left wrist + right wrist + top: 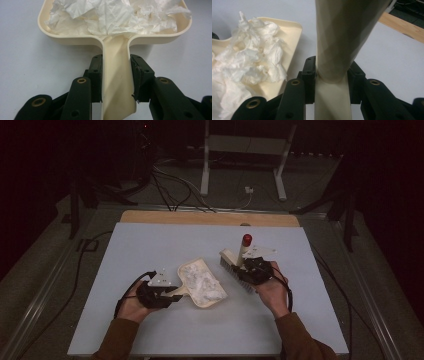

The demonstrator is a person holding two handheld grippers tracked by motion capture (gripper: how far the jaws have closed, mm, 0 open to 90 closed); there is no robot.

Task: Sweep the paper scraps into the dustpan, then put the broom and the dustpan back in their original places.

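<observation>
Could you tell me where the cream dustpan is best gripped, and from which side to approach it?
Grip the dustpan by its narrow flat handle, approaching from the handle end, opposite the open lip. The handle fits between the jaws, while the tray is too wide and full of crumpled tissue. The left claw holds it exactly this way.

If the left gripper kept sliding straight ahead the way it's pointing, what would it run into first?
The left gripper is clamped on the dustpan handle, so the cream dustpan would move with it. Its jaws point at the pan's back wall and the crumpled paper inside.
</observation>
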